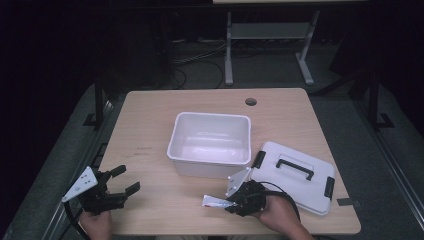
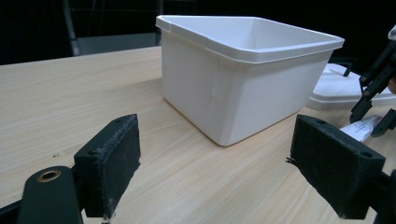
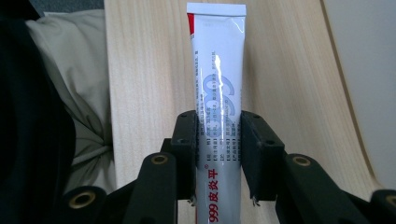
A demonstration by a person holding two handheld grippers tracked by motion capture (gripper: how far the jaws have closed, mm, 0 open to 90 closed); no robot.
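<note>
Gripping the tube point(image 3: 219, 93) mid-body near the table's point(image 1: 150, 125) front edge, the right gripper point(image 3: 218, 149) needed a level lift into the bin point(image 1: 210, 122); the left gripper point(image 2: 215, 168) gaped empty.

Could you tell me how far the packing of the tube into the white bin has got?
Done: the lid lies off beside the open white bin. In hand: the right tool is closed on the tube, low near the table's front edge. Left: getting it into the bin, which looks empty.

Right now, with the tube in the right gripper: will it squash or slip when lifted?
The tube looks soft-walled and glossy, so the fingers may dent it or let it slide. It's flat and thin, probably light and unlikely to roll.
</note>
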